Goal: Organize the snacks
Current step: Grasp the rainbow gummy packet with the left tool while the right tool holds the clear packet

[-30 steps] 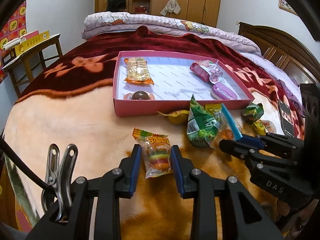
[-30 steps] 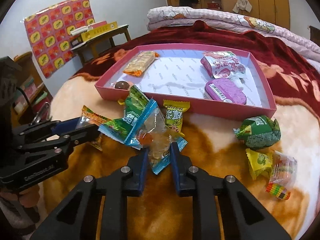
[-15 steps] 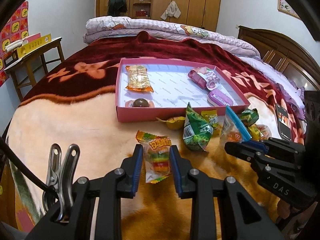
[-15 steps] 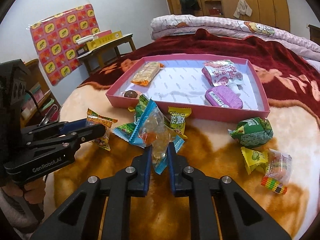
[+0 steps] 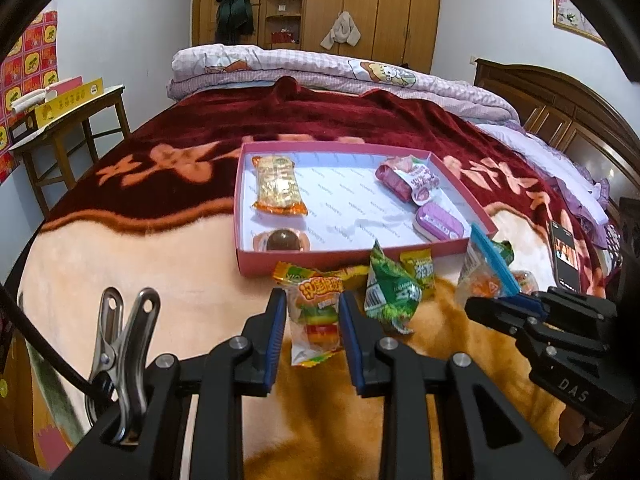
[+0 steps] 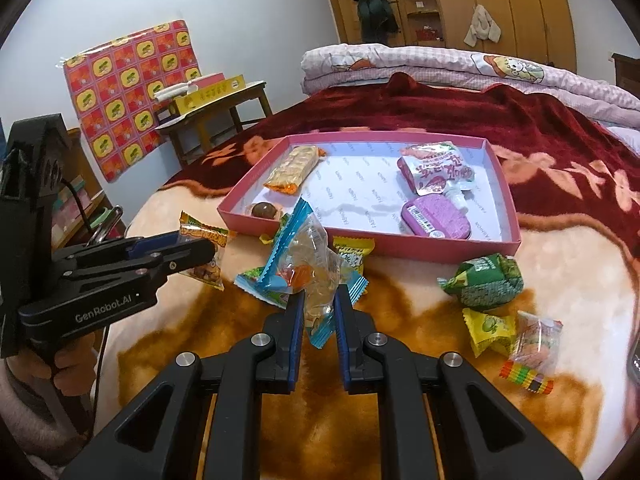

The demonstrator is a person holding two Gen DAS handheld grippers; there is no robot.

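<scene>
A bed fills the room's middle, covered by a plush blanket (image 5: 132, 264) that runs dark red at the far side and cream to orange-brown near the cameras. Wooden wardrobes (image 5: 360, 4) line the back wall, a folded quilt (image 5: 320, 68) lies at the bed's far end, a carved headboard (image 5: 560, 112) stands on the right and a small wooden table (image 5: 68, 128) on the left. The pink tray (image 5: 320, 258) sits flat near the blanket's colour border; its middle floor is bare, with a cracker pack (image 5: 278, 186) and a chocolate ball (image 5: 283, 240) along its left wall and a pink pouch (image 6: 436, 170) and purple tin (image 6: 434, 216) towards the right. Cream blanket left of the tray lies open. Along the tray's near wall, loose snacks crowd together: a green packet (image 5: 390, 296), a second green packet (image 6: 490, 280), and small yellow sweets whose print is too blurred to read. The left gripper (image 5: 313, 320) is clamped on the burger gummy pack (image 5: 316, 312), held off the blanket just short of the tray's near wall. The right gripper (image 6: 319, 312) is clenched on the clear blue-edged candy bag (image 6: 308, 268), raised likewise just before the tray
</scene>
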